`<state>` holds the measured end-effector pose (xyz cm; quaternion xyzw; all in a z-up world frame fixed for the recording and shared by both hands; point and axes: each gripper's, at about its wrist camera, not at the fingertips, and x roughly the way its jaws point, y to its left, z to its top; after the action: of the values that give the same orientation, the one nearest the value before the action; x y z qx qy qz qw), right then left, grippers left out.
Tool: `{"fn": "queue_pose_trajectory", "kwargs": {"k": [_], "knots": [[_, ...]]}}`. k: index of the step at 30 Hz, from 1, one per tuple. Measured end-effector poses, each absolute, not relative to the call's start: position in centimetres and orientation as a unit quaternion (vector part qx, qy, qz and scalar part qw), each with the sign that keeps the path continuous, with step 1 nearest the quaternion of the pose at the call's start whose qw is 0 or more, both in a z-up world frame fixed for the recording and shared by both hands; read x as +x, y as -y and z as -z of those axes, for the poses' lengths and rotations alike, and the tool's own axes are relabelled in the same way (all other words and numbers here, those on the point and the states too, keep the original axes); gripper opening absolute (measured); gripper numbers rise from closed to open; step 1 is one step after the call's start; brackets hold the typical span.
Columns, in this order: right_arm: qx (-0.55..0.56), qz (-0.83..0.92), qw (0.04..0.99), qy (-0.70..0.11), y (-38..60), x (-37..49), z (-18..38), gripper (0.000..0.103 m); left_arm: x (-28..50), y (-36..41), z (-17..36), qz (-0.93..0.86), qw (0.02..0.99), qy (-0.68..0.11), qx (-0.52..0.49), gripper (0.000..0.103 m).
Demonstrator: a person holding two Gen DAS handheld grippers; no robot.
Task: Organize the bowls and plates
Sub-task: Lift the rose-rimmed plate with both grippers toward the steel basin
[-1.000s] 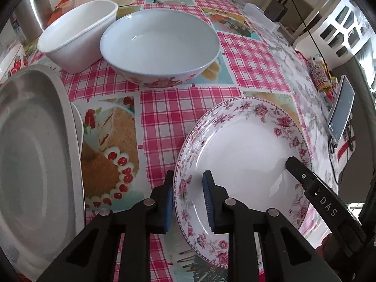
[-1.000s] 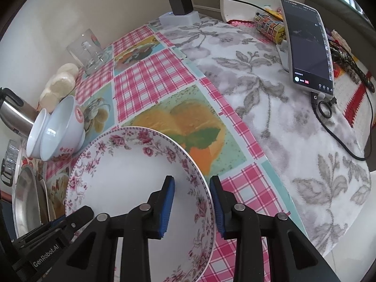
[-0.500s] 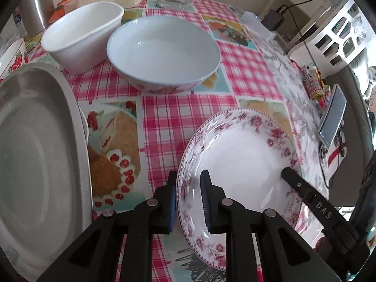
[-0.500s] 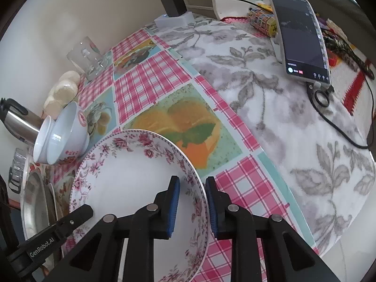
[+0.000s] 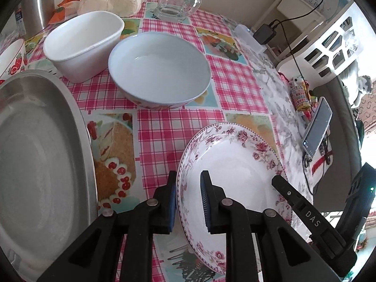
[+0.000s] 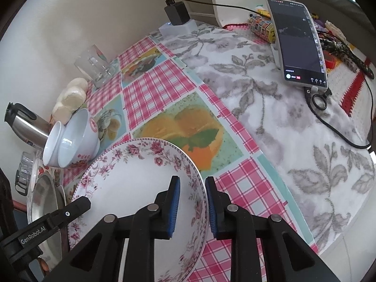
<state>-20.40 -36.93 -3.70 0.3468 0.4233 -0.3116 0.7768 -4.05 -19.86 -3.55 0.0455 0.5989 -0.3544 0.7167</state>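
Observation:
A white plate with a pink floral rim [image 5: 235, 164] [image 6: 131, 178] sits on the checked tablecloth, and both grippers hold it at once. My left gripper [image 5: 188, 183] is shut on its left rim, one pad outside and one inside. On the opposite rim my right gripper [image 6: 191, 183] is shut the same way. Each view shows the other gripper's black finger lying over the plate. Behind the plate stand a round white bowl [image 5: 159, 70] [image 6: 77, 138] and a white oblong bowl [image 5: 82, 44]. A large steel tray [image 5: 35, 152] [image 6: 44, 202] lies to the left.
A glass mug [image 5: 178, 0], white buns [image 5: 112, 0] and a steel kettle [image 6: 23, 122] line the wall side. A strawberry-print bowl [image 5: 11, 58] sits far left. A phone [image 6: 298, 42] on a stand, cables and a charger occupy the grey floral cloth on the right.
Both pairs of jaws have narrowed onto the plate's rim. The plate has barely shifted, and both views have tipped slightly.

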Motion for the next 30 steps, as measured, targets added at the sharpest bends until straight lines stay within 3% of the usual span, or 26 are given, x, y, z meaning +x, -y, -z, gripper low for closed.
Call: {"fn": "queue_pose_trajectory", "kwargs": {"k": [30], "knots": [[0.315,0.295,0.836,-0.34,33.7,-18.3,-1.3,0.024,-1.6,15.5,-2.2,0.383,0.745,-0.546,-0.009,0.02]]}}
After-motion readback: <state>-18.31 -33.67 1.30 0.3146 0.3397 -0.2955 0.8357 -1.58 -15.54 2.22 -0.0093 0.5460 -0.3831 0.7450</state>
